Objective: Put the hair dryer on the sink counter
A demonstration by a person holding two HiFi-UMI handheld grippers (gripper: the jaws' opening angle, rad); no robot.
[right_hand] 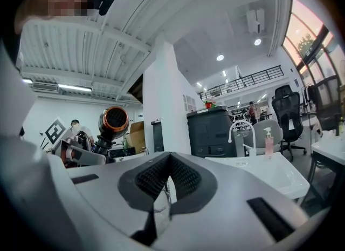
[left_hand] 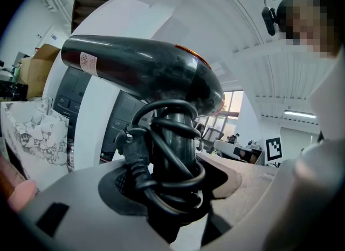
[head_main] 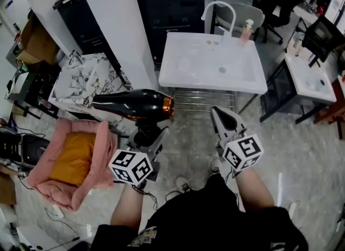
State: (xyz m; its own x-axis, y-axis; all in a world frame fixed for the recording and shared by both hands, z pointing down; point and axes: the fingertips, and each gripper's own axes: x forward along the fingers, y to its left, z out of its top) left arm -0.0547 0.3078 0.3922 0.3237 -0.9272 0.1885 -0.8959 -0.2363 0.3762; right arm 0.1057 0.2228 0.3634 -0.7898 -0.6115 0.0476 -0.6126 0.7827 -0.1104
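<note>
A black hair dryer [head_main: 135, 105] with a copper ring at its nozzle hangs level above the floor, nozzle pointing right toward the sink. My left gripper [head_main: 146, 136] is shut on its handle from below. In the left gripper view the handle [left_hand: 173, 153], wrapped in black cord, sits between the jaws under the dryer body [left_hand: 145, 74]. The white sink counter [head_main: 183, 69] stands just beyond, with a faucet [head_main: 221, 12] and a pink soap bottle [head_main: 246, 31]. My right gripper [head_main: 223, 119] hovers in front of the counter, shut and empty [right_hand: 168, 182]; from there the hair dryer [right_hand: 113, 123] shows at left.
A pink pet bed with an orange cushion [head_main: 70, 161] lies on the floor at left. A marble-patterned box [head_main: 86, 80] and a white pillar [head_main: 108, 23] stand behind the dryer. A wire rack [head_main: 205, 100] sits under the sink; desks [head_main: 312, 77] and chairs are at right.
</note>
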